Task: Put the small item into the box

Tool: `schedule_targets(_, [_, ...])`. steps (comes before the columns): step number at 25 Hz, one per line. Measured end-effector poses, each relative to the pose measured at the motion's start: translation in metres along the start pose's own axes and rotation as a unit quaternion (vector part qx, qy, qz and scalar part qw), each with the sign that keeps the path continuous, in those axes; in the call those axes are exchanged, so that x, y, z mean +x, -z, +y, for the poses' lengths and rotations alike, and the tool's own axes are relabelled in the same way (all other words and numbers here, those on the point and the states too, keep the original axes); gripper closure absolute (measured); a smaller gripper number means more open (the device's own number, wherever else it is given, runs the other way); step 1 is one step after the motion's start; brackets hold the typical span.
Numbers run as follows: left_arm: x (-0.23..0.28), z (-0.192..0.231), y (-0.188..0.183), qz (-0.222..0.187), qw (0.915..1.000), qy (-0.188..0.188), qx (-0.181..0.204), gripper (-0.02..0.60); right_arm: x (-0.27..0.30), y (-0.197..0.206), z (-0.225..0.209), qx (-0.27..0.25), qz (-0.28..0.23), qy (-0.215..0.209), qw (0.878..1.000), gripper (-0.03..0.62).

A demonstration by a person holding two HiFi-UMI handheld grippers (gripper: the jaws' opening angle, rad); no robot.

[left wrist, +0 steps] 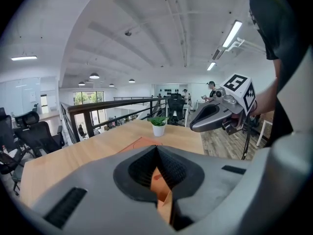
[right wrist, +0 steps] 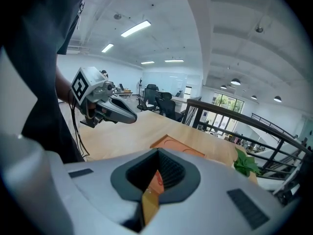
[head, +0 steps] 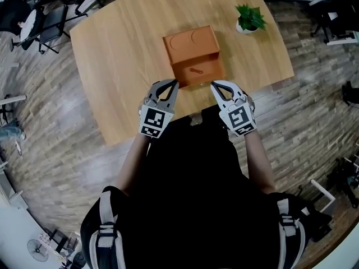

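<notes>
I look steeply down from the head view on a pale wooden table (head: 112, 66) standing on a wood-patterned floor (head: 314, 122). An orange box (head: 197, 81) sits open close to the table's near edge. Its lid (head: 190, 41), stamped with two round shapes, lies flat against the box's far side. The small item (head: 195, 70) lies inside the box, on its bottom, about in the middle. It is a short orange-brown piece, too small for me to say what it is. A potted plant (head: 249, 18) stands on the table to the right of the lid, apart from it. Dark office chairs (head: 47, 27) stand on the floor beyond the table's far left corner.

My left gripper (head: 174, 83) points at the box's near left corner. My right gripper (head: 213, 85) points at its near right corner, so the box's front wall lies between the two tips. From above I cannot tell whether either tip touches the box. Bare forearms run back from both grippers to a black top.

In the left gripper view the left claw is clenched. Its grey jaws meet at the tips with nothing held, and only the orange of the box shows through the slit below them. The right gripper view shows the right claw clenched and empty in the same way. Each gripper view also shows the other gripper, with its marker cube, out to the side above the table edge.
</notes>
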State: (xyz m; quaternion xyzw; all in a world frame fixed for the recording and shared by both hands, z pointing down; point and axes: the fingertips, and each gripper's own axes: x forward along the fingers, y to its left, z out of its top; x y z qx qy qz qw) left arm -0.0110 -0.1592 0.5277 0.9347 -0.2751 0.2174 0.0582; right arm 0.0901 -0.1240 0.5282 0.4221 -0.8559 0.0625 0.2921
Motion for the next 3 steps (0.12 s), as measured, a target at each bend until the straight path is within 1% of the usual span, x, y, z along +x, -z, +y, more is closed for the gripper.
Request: schedule_targets(3, [-0.0029, -0.0057, -0.0012, -0.002, 1.0000, 0.000, 0.000, 0.560, -0.0069, 0.0018, 0.0023, -0.006, 0.001, 0.003, 1.000, 0.569])
